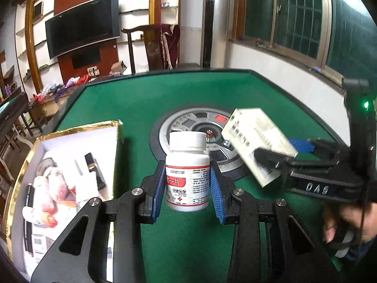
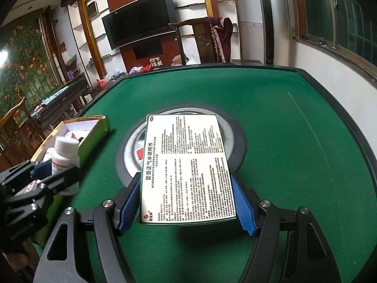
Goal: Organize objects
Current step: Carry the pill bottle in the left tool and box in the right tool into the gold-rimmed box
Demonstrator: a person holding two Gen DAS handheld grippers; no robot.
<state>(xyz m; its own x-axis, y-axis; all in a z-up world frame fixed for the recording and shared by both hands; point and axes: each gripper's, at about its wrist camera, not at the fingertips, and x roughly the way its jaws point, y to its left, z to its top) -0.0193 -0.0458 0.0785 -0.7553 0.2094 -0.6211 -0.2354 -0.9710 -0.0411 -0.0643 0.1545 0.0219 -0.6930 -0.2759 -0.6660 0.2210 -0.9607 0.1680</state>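
Blue ribbed pads of the left hand-held gripper (image 1: 187, 186) were closed against the sides of a white pill bottle (image 1: 187, 174), which stood upright between them, its cap above the fingertips; whether it was lifted or resting on the green felt bench (image 1: 132, 108) could not be told. To that gripper's left, close by, lay the gold-rimmed box (image 1: 70, 128), already holding a pink bundle, a small black case, a pen and some white cartons, so part of the sorting looked done. To its right, the right hand-held gripper (image 2: 187, 200) had its own blue pads pressed on the long edges of a flat medicine carton (image 2: 186, 167), held with the printed face up and tilted slightly, over the bench and the round metal hub (image 2: 132, 151) ahead of it. Judging from this, two items remained to go into the box, both already gripped, and the rest of the felt showed nothing else to collect. The left tool pointed straight ahead along the bench with the bottle vertical; the right tool came in from the side, angled toward the left one, with the person's fingers (image 1: 339, 221) wrapped round its handle.
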